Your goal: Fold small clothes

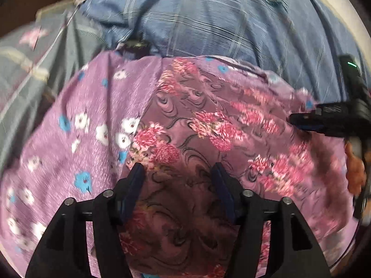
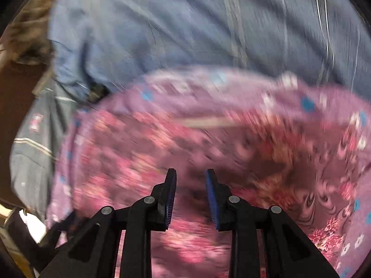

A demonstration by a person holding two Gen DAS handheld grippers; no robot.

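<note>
A mauve garment with pink flower print (image 1: 208, 120) lies on top of a lilac cloth with white and blue flowers (image 1: 69, 139). My left gripper (image 1: 177, 169) is open just above the pink-flowered garment, with nothing between its fingers. My right gripper (image 2: 190, 176) is open over the same garment (image 2: 143, 153), which is blurred by motion. The right gripper also shows at the right edge of the left wrist view (image 1: 301, 118), above the garment's right side.
A blue checked sheet (image 1: 208, 18) covers the surface behind the clothes. A grey patterned cloth (image 1: 34, 69) lies at the left. Brown floor or furniture (image 2: 14, 106) shows past the left edge of the surface.
</note>
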